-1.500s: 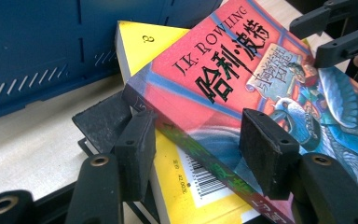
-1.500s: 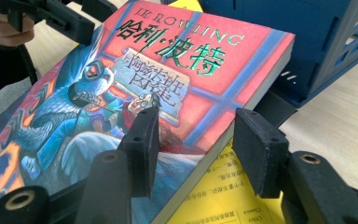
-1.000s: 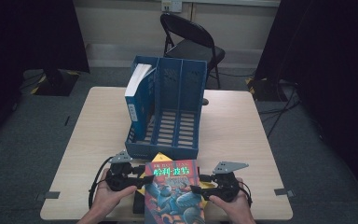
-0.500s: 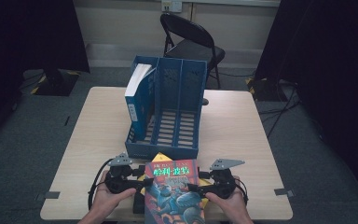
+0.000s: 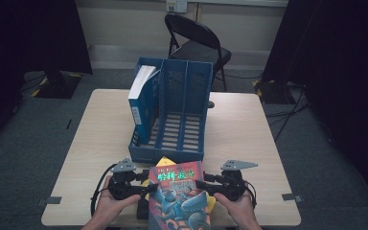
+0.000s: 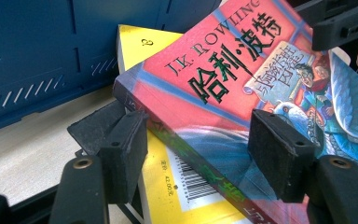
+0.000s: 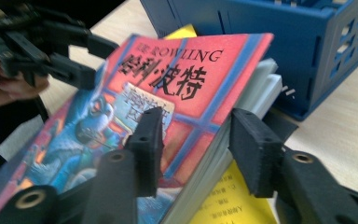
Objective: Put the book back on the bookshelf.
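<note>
At the left, the left gripper [image 5: 143, 188] sits at the near table edge, held in the person's left hand [image 5: 111, 206]. Its jaws have just been opening and stand moderately wide, straddling the spine edge of the red-and-blue illustrated paperback book [image 6: 242, 88]; the pads [image 6: 123, 154] stand clear of the cover.

At centre, this book lies tilted on a yellow-covered book [image 6: 186, 186] on the light wooden table [image 5: 100, 129], just in front of the blue plastic three-slot file rack [image 5: 182, 105]. A blue-spined white book [image 5: 140, 93] stands in the rack's left slot.

At the right, the right gripper [image 7: 196, 149] has just been closing its jaws. One pad [image 7: 148, 140] rests over the cover and the other [image 7: 256, 149] beside the page edge; whether they press cannot be determined.
</note>
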Available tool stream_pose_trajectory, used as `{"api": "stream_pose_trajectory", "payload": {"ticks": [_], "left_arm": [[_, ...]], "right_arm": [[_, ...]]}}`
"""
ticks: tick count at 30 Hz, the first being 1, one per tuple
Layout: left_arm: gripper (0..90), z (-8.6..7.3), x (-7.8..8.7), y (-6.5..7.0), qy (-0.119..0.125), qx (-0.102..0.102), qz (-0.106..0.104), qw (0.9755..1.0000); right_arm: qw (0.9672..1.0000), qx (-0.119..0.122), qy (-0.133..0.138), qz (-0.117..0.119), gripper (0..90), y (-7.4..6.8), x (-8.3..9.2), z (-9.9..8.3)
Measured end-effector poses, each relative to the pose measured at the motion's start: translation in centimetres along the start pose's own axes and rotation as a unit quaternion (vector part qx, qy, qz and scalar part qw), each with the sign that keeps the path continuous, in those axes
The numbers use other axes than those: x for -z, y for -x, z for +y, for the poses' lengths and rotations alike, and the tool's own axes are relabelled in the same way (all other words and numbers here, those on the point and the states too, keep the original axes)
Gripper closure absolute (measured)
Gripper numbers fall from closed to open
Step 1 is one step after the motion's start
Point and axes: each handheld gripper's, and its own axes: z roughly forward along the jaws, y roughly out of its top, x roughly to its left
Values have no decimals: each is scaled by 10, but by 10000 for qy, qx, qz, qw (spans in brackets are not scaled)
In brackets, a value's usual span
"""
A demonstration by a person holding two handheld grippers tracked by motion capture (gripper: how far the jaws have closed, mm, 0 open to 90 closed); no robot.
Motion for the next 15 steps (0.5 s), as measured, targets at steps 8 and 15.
{"api": "stream_pose_trajectory", "payload": {"ticks": [8, 15], "left_arm": [[383, -2, 0, -3, 112, 27, -62, 9999], [387, -1, 0, -3, 71, 25, -63, 10000]], "right_arm": [[9994, -239, 39, 247, 571, 5, 4, -7], [9999, -146, -33, 78, 565, 11, -5, -2]]}}
